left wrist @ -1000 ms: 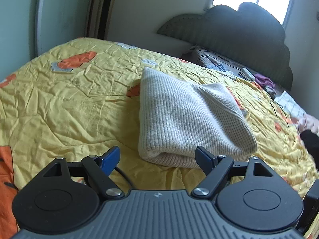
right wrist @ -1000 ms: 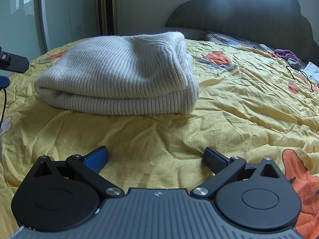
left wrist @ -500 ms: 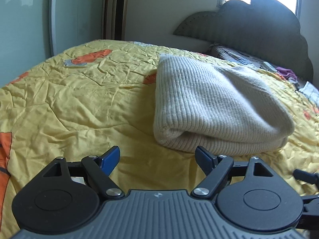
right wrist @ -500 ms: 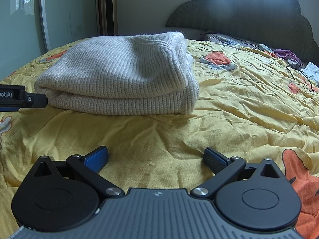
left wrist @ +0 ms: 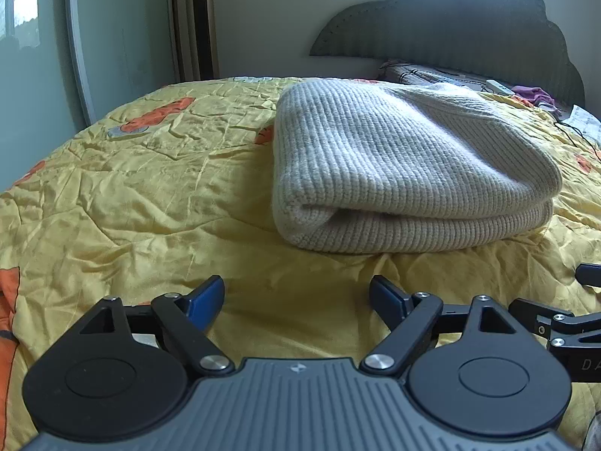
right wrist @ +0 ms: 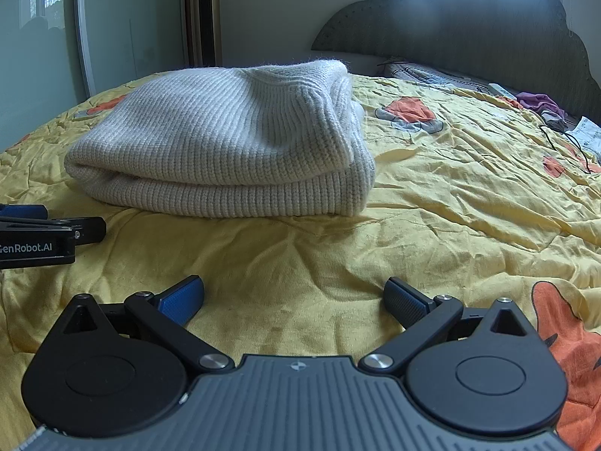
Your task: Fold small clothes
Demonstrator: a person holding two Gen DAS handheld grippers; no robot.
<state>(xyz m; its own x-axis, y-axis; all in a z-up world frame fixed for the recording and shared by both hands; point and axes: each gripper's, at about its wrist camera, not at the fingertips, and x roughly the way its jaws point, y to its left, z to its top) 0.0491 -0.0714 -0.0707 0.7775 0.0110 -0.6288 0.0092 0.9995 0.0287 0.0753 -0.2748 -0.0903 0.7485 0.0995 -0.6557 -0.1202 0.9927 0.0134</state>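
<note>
A cream ribbed knit sweater (left wrist: 394, 173) lies folded in a thick bundle on the yellow bedspread (left wrist: 131, 188). My left gripper (left wrist: 296, 287) hovers low over the spread just short of the sweater's near fold. Its jaws are opening and nothing is between the blue pads. The right wrist view shows the same sweater (right wrist: 225, 150) from its other side. There my right gripper (right wrist: 293, 285) stands open and empty, a little back from the bundle. Part of the left gripper's body (right wrist: 37, 236) shows at the left edge of the right wrist view.
A dark padded headboard (left wrist: 450, 18) rises behind the bed. Near it lie a purple cloth (right wrist: 541, 103), a black cable (right wrist: 563, 139) and papers. A tall standing unit (left wrist: 199, 18) and a glass door are at the back left. The spread has orange patches (right wrist: 563, 338).
The left gripper has sunk toward the bed and rolled level, so the sweater looks larger and nearer. It now shows lower at the left edge of the right view. The right gripper kept still.
</note>
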